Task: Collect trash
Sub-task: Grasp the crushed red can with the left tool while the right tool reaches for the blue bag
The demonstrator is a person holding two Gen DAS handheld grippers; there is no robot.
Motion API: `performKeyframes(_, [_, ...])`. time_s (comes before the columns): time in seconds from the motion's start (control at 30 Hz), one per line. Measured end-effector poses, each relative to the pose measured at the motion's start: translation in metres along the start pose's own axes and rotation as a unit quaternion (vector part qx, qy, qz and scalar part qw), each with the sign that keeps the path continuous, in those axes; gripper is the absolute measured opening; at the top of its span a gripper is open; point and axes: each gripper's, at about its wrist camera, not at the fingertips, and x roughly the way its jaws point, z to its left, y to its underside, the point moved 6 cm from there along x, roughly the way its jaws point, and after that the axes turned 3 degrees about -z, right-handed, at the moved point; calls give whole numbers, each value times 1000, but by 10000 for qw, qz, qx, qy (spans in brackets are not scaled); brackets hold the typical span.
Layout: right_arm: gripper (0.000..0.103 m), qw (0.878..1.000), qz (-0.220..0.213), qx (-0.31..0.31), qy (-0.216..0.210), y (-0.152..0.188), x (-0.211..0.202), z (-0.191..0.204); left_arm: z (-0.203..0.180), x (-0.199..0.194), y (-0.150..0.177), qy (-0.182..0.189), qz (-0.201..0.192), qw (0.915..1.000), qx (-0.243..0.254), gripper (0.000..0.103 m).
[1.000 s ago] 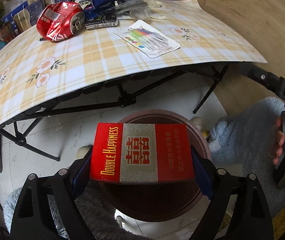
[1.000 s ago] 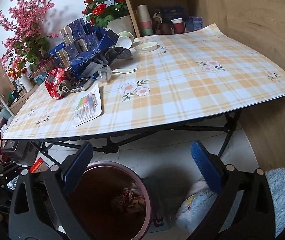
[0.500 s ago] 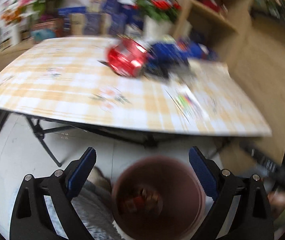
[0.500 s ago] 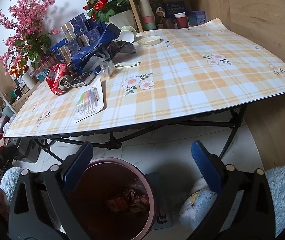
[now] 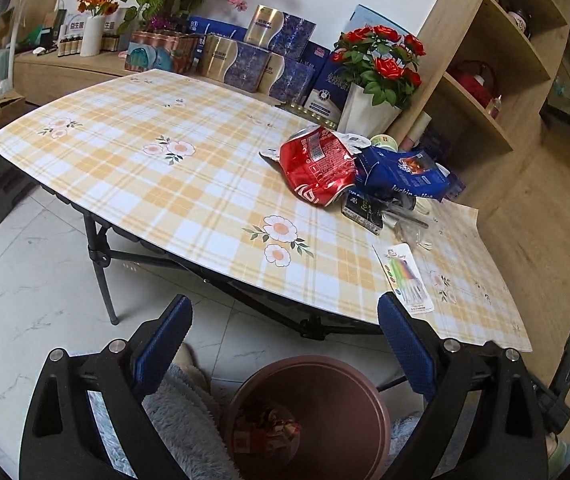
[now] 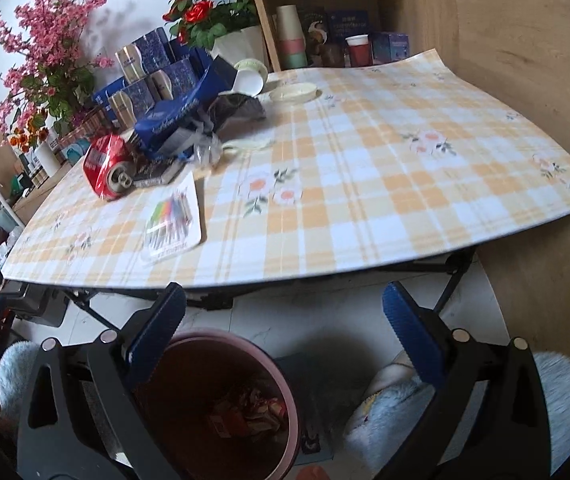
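Observation:
A dark red bin (image 5: 361,400) (image 6: 281,392) stands on the floor under the table's near edge, with red scraps (image 5: 269,432) (image 6: 245,408) in its bottom. On the plaid table (image 5: 189,184) (image 6: 385,184) lie a crushed red can (image 5: 319,166) (image 6: 107,164), a blue coffee bag (image 5: 399,174) (image 6: 181,116), a small black box (image 5: 363,210) and a card of coloured pens (image 5: 409,280) (image 6: 173,220). My left gripper (image 5: 285,344) hangs open above the bin, holding nothing. My right gripper (image 6: 283,332) is also open over the bin.
Gift boxes (image 5: 245,60), a rose pot (image 5: 369,112) and flower vases line the table's far side. A wooden shelf unit (image 5: 497,80) stands to the right. Folding table legs (image 5: 101,272) and fluffy grey slippers (image 5: 181,412) (image 6: 397,412) sit by the bin.
My left gripper let go of the red Double Happiness cigarette pack, which dropped into the bin, then swung up to face the table. My right gripper crept slightly closer to the table.

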Motion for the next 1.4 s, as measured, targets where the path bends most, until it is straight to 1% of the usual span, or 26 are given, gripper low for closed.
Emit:
performKeyframes(0.1, [97, 9999, -119, 36, 43, -12, -2, -3, -2, 7, -1, 32, 109, 9999, 23, 92])
performKeyframes(0.13, [97, 9997, -165, 39, 146, -18, -2, -4, -3, 10, -3, 48, 131, 9999, 53, 92])
performKeyframes(0.23, [97, 9990, -266, 0, 353, -30, 0, -5, -3, 17, -10, 68, 136, 9998, 107, 91])
performKeyframes(0.3, [97, 9989, -305, -11, 353, -38, 2, -6, -2, 22, -17, 62, 108, 9998, 146, 91])
performKeyframes(0.37, [97, 9991, -304, 17, 278, -45, 6, -5, -2, 27, -25, 65, 60, 9997, 215, 89])
performKeyframes(0.5, [97, 9995, -263, 145, -69, -60, 15, -2, -3, 44, -42, 184, 104, 9993, 309, 84])
performKeyframes(0.6, [97, 9995, -230, 118, -153, -68, 25, 3, -6, 60, -55, 284, 145, 9987, 393, 81])
performKeyframes(0.7, [97, 9993, -220, 159, -248, -74, 35, 9, -11, 83, -69, 461, 210, 9978, 436, 76])
performKeyframes(0.73, [97, 9992, -219, 181, -286, -76, 38, 11, -14, 95, -76, 576, 232, 9971, 437, 74])
performKeyframes(0.77, [97, 9990, -211, 205, -341, -78, 41, 12, -16, 105, -80, 641, 244, 9966, 448, 69])
performKeyframes(0.8, [97, 9987, -206, 229, -396, -80, 44, 14, -18, 118, -86, 702, 264, 9961, 463, 68])
performKeyframes(0.83, [97, 9984, -197, 253, -464, -82, 47, 15, -18, 129, -90, 752, 320, 9957, 447, 68])
performKeyframes(0.9, [97, 9967, -198, 249, -743, -87, 54, 20, -15, 155, -98, 762, 450, 9955, 326, 68])
performKeyframes(1.0, [97, 9964, -212, 213, -789, -93, 64, 22, -8, 190, -107, 794, 635, 9947, 119, 62])
performKeyframes(1.03, [97, 9962, -222, 238, -807, -94, 67, 21, -7, 195, -109, 808, 631, 9947, 93, 59])
performKeyframes(1.2, [97, 9941, -178, 322, -1024, -95, 79, 23, -3, 212, -123, 1053, 492, 9932, -113, 58])
performKeyframes(1.33, [97, 9945, 15, 155, -1033, -89, 91, 27, -1, 223, -126, 1419, 529, 9877, -386, 58])
performKeyframes(1.37, [97, 9944, 38, 183, -1040, -89, 92, 27, -4, 225, -126, 1517, 581, 9859, -392, 46])
performKeyframes(1.4, [97, 9942, 56, 218, -1052, -89, 94, 26, -8, 225, -125, 1541, 689, 9853, -275, 41])
